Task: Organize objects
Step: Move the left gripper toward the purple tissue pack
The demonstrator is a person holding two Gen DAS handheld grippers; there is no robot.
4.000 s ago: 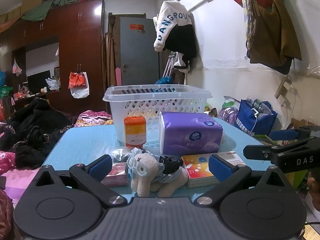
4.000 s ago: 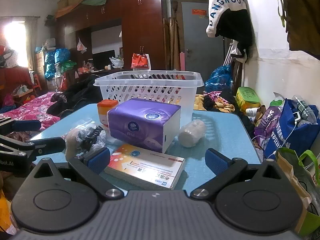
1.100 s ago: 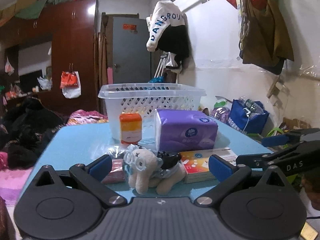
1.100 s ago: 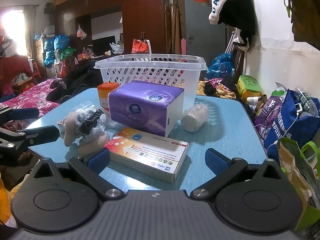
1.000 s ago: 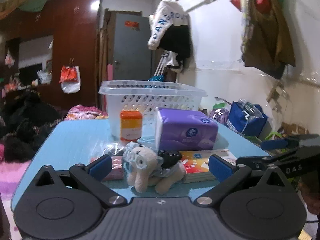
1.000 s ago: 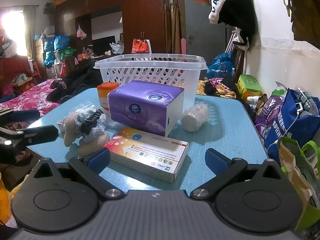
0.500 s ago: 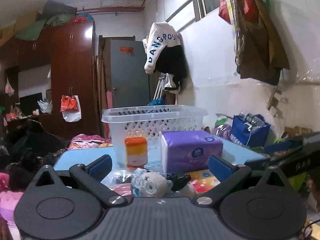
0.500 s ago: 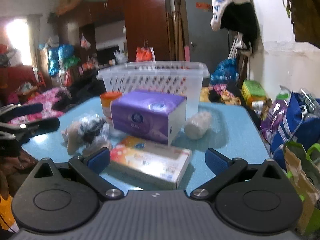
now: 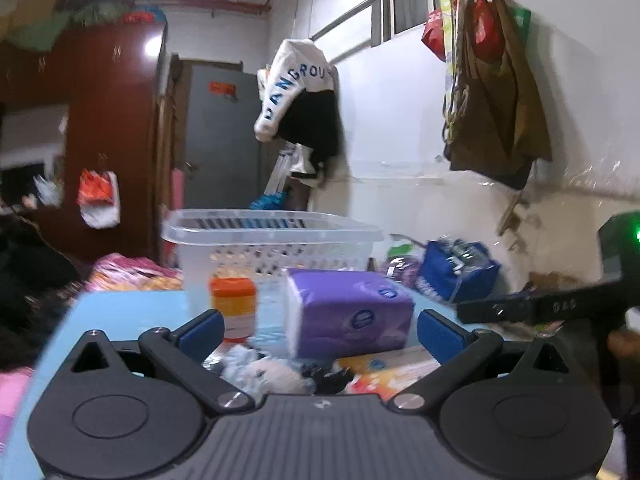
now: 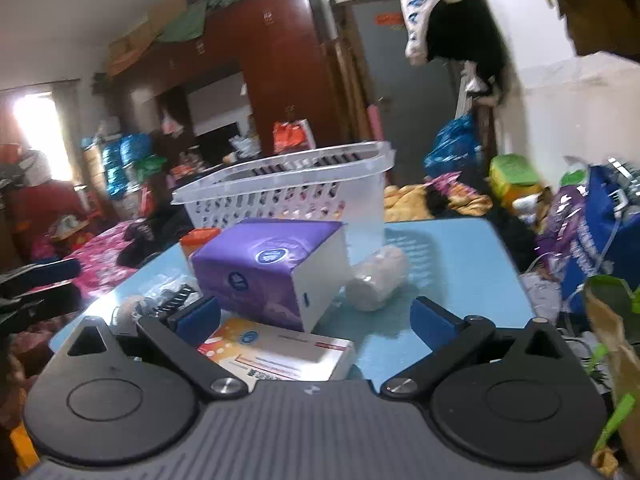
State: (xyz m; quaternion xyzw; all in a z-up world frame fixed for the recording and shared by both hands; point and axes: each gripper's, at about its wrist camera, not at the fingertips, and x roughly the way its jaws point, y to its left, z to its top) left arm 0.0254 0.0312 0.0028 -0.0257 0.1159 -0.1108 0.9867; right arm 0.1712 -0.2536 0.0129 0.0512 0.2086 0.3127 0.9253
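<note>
Seemingly nothing has been picked up yet: the step in hand looks like the approach, with every object lying loose on the blue worktop (image 9: 120, 316).

Left wrist view: the left gripper (image 9: 320, 330) fills the bottom of the frame, its jaws spread wide and holding nothing. Just beyond them, low centre, lies a plush toy (image 9: 264, 372) (blurred, partly hidden by the gripper body). Above it stand an orange-capped bottle (image 9: 233, 308) and a purple tissue pack (image 9: 348, 312), with the white basket (image 9: 272, 240) behind them at mid-frame. The other gripper shows at the right edge.

Right wrist view: the right gripper (image 10: 316, 318) also has its jaws spread and empty. A flat medicine box (image 10: 280, 354) sits between them at lower centre, the tissue pack (image 10: 272, 268) behind it, a small wrapped roll (image 10: 376, 280) to its right, and the basket (image 10: 288, 188) tilted in the upper middle.

The next move probably calls for lowering one gripper over its nearest object, closing squarely on it, then carrying it over the basket rim.
</note>
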